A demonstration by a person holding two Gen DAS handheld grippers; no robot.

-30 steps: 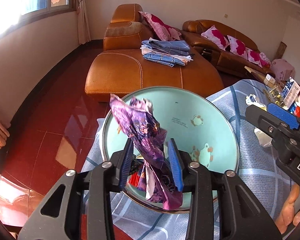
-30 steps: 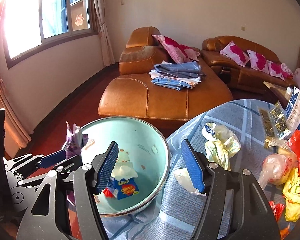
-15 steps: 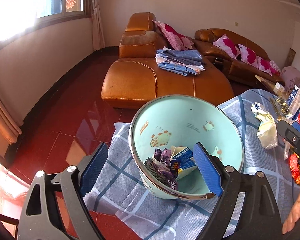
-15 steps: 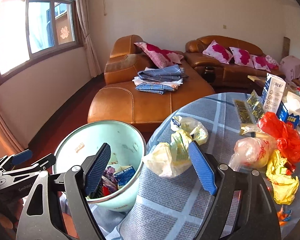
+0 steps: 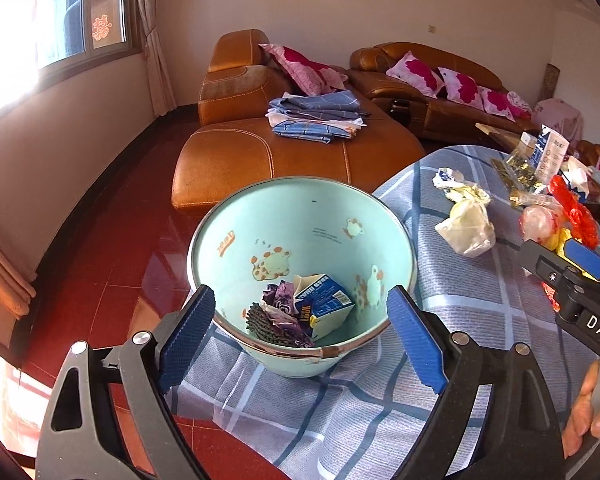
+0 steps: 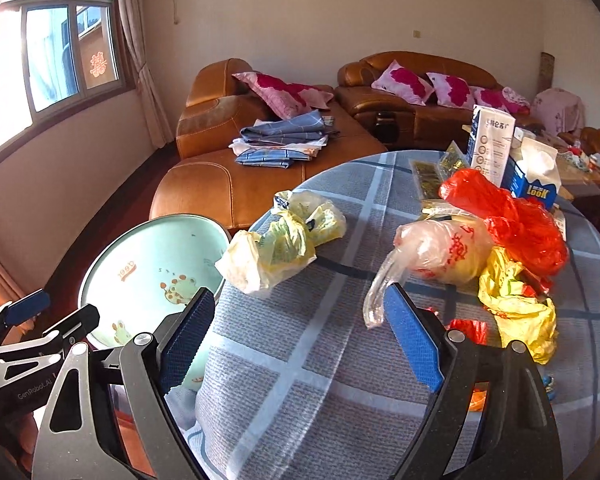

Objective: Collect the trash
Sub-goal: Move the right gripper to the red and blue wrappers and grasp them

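Both sets of jaws gaping, just been opening, nothing caught between either pair.

Left gripper (image 5: pixel 300 294) hanging over the bin (image 5: pixel 300 216): round, mint-green inside, cartoon animals printed on the wall, shiny metal rim, sitting on the cloth at the desk's edge. Down in the bottom, collected trash: a squashed blue-and-white carton (image 5: pixel 324 308), a crinkly purple wrapper (image 5: pixel 278 300), something dark and ribbed beside them. Only visible from the left view, that lot; from the right view just the bin's upper inside wall.

Right gripper (image 6: pixel 298 294) aimed over the desk (image 6: pixel 300 360), covered in soft grey-blue checked cloth. More trash lying there, all thin crumpled plastic: pale bag (image 6: pixel 276 248) nearest the bin, clear bag (image 6: pixel 440 248) with red print just past the right pad, glossy red bag (image 6: pixel 512 216) behind it, yellow bag (image 6: pixel 516 300) beside. Farther back, a milk carton (image 6: pixel 534 176) and a tall box (image 6: pixel 490 140), both upright. Clear enough from the right view; squeezed into the far right edge from the left one.

Also only from the left view: part of a hand (image 5: pixel 588 412) low on the right. Tan leather sofa (image 6: pixel 220 184) behind, folded fabric on top.
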